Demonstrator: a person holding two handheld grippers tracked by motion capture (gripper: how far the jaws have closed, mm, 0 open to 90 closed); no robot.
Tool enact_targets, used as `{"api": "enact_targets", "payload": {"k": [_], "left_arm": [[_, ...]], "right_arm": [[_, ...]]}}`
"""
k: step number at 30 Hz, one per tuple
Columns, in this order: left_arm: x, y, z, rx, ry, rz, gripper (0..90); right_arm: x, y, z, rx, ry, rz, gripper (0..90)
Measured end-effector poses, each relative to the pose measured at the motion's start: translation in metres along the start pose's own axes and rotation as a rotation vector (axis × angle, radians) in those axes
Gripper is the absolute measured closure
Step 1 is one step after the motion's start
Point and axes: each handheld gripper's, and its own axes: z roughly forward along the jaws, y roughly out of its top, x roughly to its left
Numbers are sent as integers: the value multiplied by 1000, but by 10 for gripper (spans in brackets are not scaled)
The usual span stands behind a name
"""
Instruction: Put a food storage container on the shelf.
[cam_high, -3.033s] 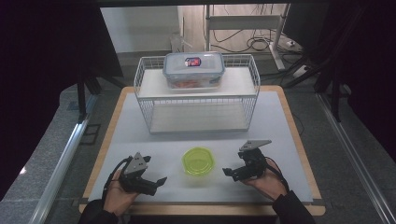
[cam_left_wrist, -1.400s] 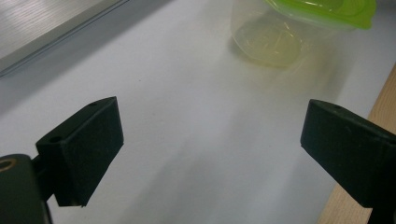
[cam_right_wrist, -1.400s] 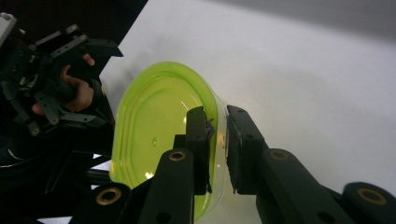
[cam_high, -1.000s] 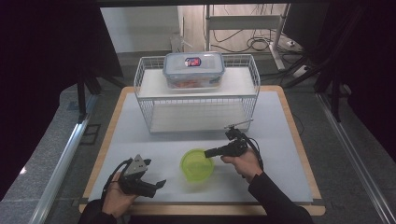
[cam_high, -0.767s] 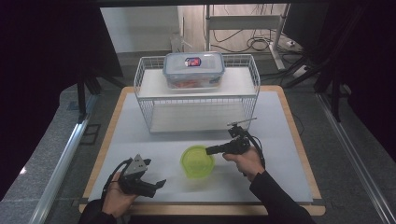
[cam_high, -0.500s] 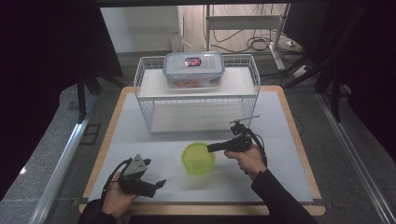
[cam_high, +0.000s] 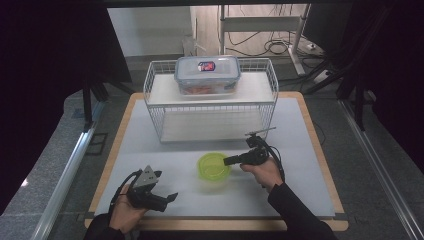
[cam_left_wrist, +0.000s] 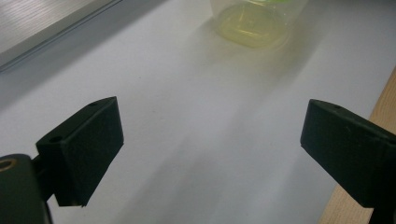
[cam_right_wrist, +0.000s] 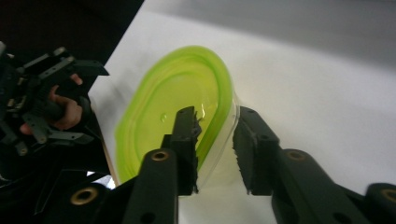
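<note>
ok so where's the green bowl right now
In the high view the green bowl sits on the white mat, near the middle, just in front of the wire rack, with the right claw clamped on its right rim.

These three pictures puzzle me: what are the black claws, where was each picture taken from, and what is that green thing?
No robot here: a person holds a hand-operated two-jaw gripper in each hand. The wide picture comes from a camera fixed above the table. The other two come from small cameras riding on the grippers, looking along their black jaws.

On the table stands a white wire rack with a lidded clear food box on its top shelf. In front of it is a green translucent bowl.

The right gripper has one jaw inside the bowl's rim and one outside, closing on the wall; the bowl looks tilted. I cannot tell whether the jaws already press it. The left gripper rests near the table's front edge, jaws wide apart, holding nothing.
</note>
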Motion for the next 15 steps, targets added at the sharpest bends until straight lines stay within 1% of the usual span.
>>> {"api": "enact_targets", "payload": {"k": [4, 7, 8, 9, 10, 12, 15], "left_arm": [[0, 0, 0, 3, -1, 1, 58], [0, 0, 0, 5, 0, 3, 58], [0, 0, 1, 5, 0, 2, 58], [0, 0, 1, 5, 0, 2, 58], [0, 0, 0, 5, 0, 1, 58], [0, 0, 0, 4, 0, 2, 58], [0, 0, 0, 5, -1, 4, 58]], "right_arm": [[-2, -2, 1, -10, -2, 12, 696], [-4, -1, 2, -14, 12, 36, 735], [-4, -1, 2, -10, 20, 56, 777], [-4, -1, 2, -10, 20, 56, 777], [-3, -1, 1, -14, 23, 66, 797], [-1, -2, 2, -18, 14, 62, 800], [0, -2, 2, -22, 18, 59, 801]]}}
